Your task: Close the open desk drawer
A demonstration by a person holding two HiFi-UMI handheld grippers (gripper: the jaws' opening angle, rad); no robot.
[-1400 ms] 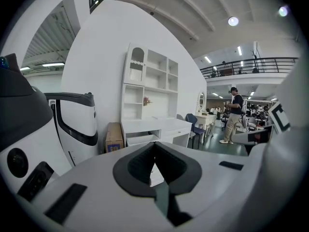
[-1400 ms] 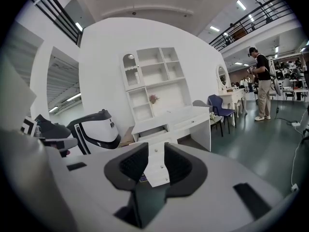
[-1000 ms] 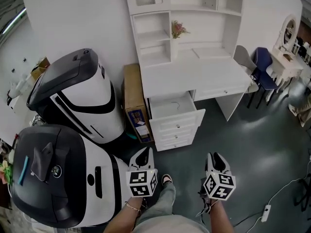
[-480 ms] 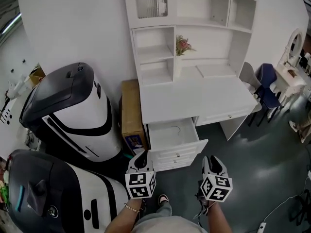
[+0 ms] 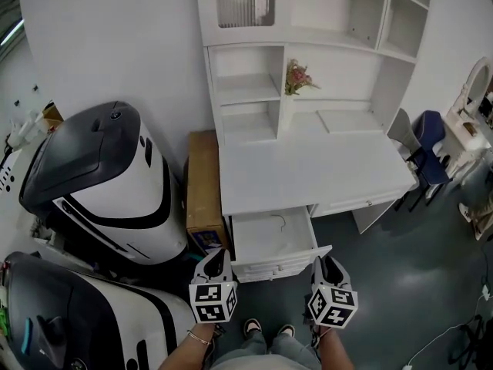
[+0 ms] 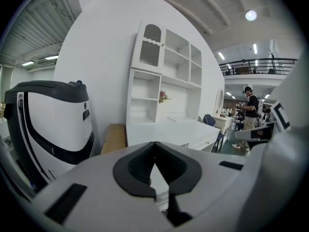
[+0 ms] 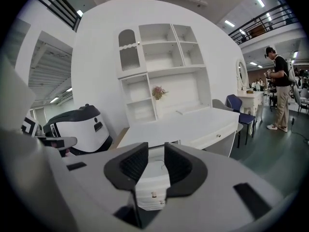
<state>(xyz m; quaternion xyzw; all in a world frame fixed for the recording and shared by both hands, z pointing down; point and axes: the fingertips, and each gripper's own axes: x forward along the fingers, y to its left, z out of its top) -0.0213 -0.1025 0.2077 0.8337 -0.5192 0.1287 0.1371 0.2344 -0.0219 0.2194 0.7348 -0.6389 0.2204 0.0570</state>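
Stepped right up: the open drawer [image 5: 271, 236] is now just ahead, ready to push, with left gripper [image 5: 218, 257] fingers pressed together and right gripper [image 5: 324, 264] fingers spread, empty.

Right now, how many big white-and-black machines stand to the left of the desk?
2. The farther machine stands next to the brown box beside the desk; the nearer machine is at the lower left, partly cut off by the frame. More may be out of view.

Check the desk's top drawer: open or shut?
Open: the top drawer juts out from under the desk top, its inside showing.
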